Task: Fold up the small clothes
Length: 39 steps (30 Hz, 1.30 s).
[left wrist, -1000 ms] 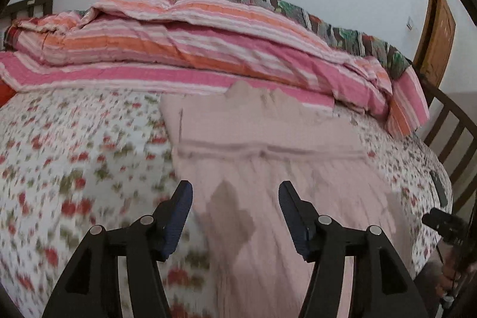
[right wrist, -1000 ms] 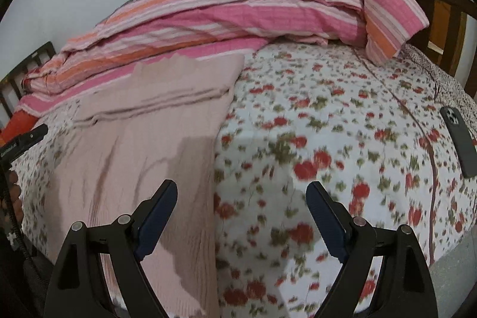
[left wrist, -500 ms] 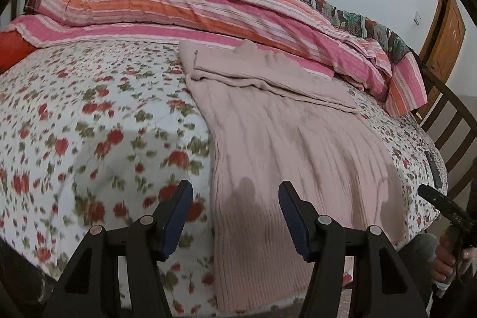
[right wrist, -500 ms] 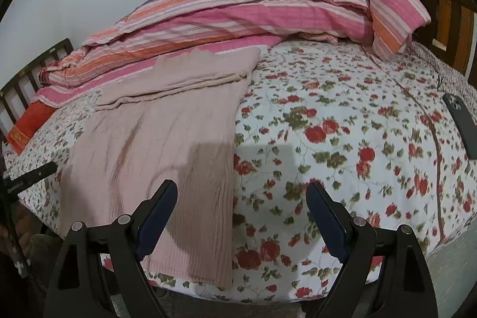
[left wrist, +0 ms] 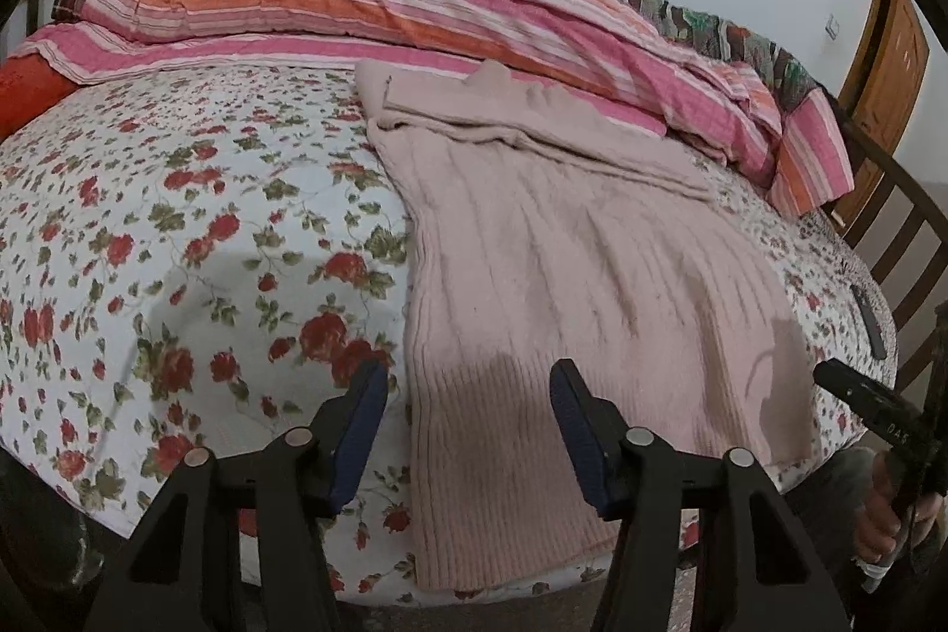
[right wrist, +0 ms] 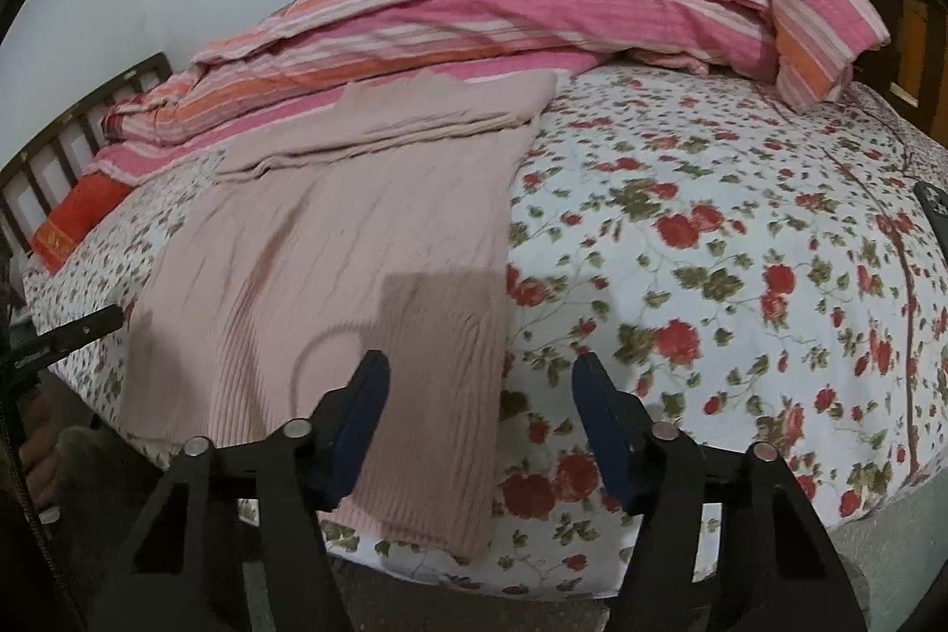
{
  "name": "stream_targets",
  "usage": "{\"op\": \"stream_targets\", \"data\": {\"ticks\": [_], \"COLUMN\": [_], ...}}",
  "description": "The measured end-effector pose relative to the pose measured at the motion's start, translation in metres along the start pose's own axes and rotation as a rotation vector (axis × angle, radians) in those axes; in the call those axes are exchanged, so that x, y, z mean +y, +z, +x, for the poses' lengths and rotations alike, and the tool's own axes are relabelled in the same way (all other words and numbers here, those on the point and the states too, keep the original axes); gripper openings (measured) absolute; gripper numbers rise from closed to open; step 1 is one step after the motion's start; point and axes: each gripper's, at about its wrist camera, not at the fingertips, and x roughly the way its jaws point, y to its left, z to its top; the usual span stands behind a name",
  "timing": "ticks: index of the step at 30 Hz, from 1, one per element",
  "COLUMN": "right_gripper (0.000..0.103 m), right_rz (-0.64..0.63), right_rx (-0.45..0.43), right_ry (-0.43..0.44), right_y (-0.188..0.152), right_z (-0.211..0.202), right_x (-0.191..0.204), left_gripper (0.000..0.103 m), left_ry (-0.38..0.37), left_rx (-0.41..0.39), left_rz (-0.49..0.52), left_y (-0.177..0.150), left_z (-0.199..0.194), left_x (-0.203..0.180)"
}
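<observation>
A pale pink ribbed knit garment (left wrist: 569, 276) lies flat on the flowered bedsheet, its sleeves folded across the far end and its hem hanging over the bed's near edge. It also shows in the right wrist view (right wrist: 355, 276). My left gripper (left wrist: 468, 416) is open and empty, hovering over the hem's left corner. My right gripper (right wrist: 480, 410) is open and empty above the hem's right corner. The right gripper also shows at the right edge of the left wrist view (left wrist: 871, 407).
A bed with a flowered sheet (left wrist: 178, 247) carries a striped pink and orange quilt (left wrist: 415, 10) piled at the far side. A dark phone (right wrist: 933, 211) lies on the sheet at the right. A wooden bed rail (left wrist: 900, 217) and a door stand at the right.
Both grippers have pulled back toward the near edge of the bed, so the garment's hem now shows. Both stay open; the right gripper's fingers stand closer together than before.
</observation>
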Motion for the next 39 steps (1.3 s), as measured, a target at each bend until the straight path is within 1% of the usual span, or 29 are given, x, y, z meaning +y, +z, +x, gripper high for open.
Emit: {"op": "stream_targets", "data": {"ticks": [3,5,6,7,9,14,17,20,24,29,32,36,39], "right_gripper": [0.056,0.048,0.043,0.042,0.042,0.042,0.042,0.043,0.043,0.042,0.043,0.043,0.042], "right_rz": [-0.004,0.000,0.010,0.019,0.040,0.062,0.065,0.061,0.087,0.052,0.038,0.030,0.042], "right_rx": [0.018,0.028,0.038,0.049,0.069,0.062,0.058,0.062,0.065,0.082,0.101,0.115,0.141], "right_ry": [-0.005,-0.008,-0.008,-0.009,-0.001,0.020,0.021,0.026,0.052,0.089,0.105,0.123,0.144], "right_y": [-0.002,-0.002,-0.001,0.000,0.005,0.020,0.027,0.032,0.035,0.028,0.017,0.003,-0.008], "right_z": [0.006,0.010,0.014,0.017,0.024,0.032,0.038,0.044,0.052,0.049,0.042,0.031,0.028], "right_x": [0.000,-0.001,-0.002,-0.004,-0.007,-0.011,-0.010,-0.008,-0.009,-0.002,0.002,0.002,0.001], "left_gripper": [0.048,0.042,0.042,0.042,0.042,0.041,0.037,0.034,0.031,0.029,0.029,0.028,0.028], "left_ry": [0.013,0.021,0.027,0.036,0.032,0.003,-0.021,-0.045,-0.085,-0.106,-0.140,-0.160,-0.171], "left_rx": [0.004,-0.003,-0.006,-0.006,-0.001,0.031,0.039,0.037,0.050,0.063,0.071,0.084,0.101], "left_rz": [0.003,-0.006,-0.008,-0.011,-0.022,-0.052,-0.083,-0.097,-0.125,-0.103,-0.108,-0.115,-0.121], "left_y": [-0.002,0.001,0.003,0.007,0.013,0.025,0.022,0.017,0.010,-0.002,-0.010,-0.020,-0.028], "left_z": [0.004,0.008,0.010,0.013,0.019,0.036,0.042,0.038,0.032,0.025,0.020,0.017,0.015], "left_x": [-0.001,0.000,0.000,0.000,0.001,0.004,0.007,0.010,0.014,0.011,0.012,0.012,0.011]}}
